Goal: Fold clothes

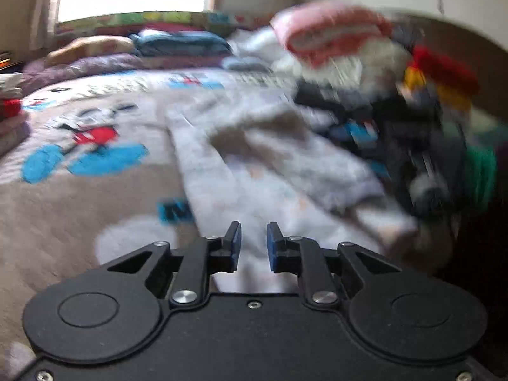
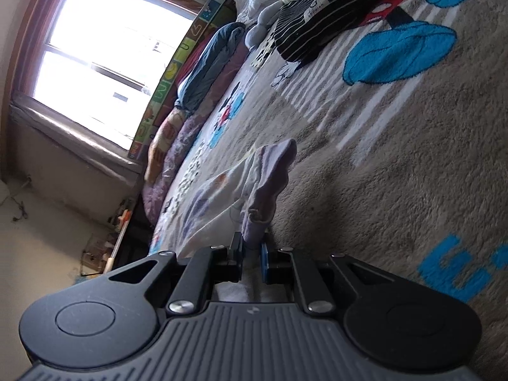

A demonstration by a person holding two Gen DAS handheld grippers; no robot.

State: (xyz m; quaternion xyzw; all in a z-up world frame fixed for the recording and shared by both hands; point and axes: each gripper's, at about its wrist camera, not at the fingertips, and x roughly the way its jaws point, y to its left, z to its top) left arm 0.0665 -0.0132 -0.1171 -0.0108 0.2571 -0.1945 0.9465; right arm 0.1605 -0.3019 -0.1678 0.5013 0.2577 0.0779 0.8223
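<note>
A white garment with pale prints [image 1: 254,165] lies stretched out on the beige cartoon blanket [image 1: 79,209]. My left gripper [image 1: 254,244] hovers over its near end. A small gap shows between its blue pads [image 1: 235,247], and nothing is pinched there. In the right wrist view the same garment [image 2: 222,190] hangs rumpled, with its purple hem [image 2: 273,174] bunched upward. My right gripper [image 2: 252,250] is shut on that purple edge just above the blanket [image 2: 397,174]. At the garment's far right end a black shape [image 1: 416,158] is too blurred to identify.
A jumbled heap of clothes with a pink top layer [image 1: 330,28] rises at the far right. A black striped garment [image 2: 327,9] lies farther up the bed. Folded blue bedding [image 1: 184,43] and pillows [image 1: 92,47] line the window [image 2: 104,57] side.
</note>
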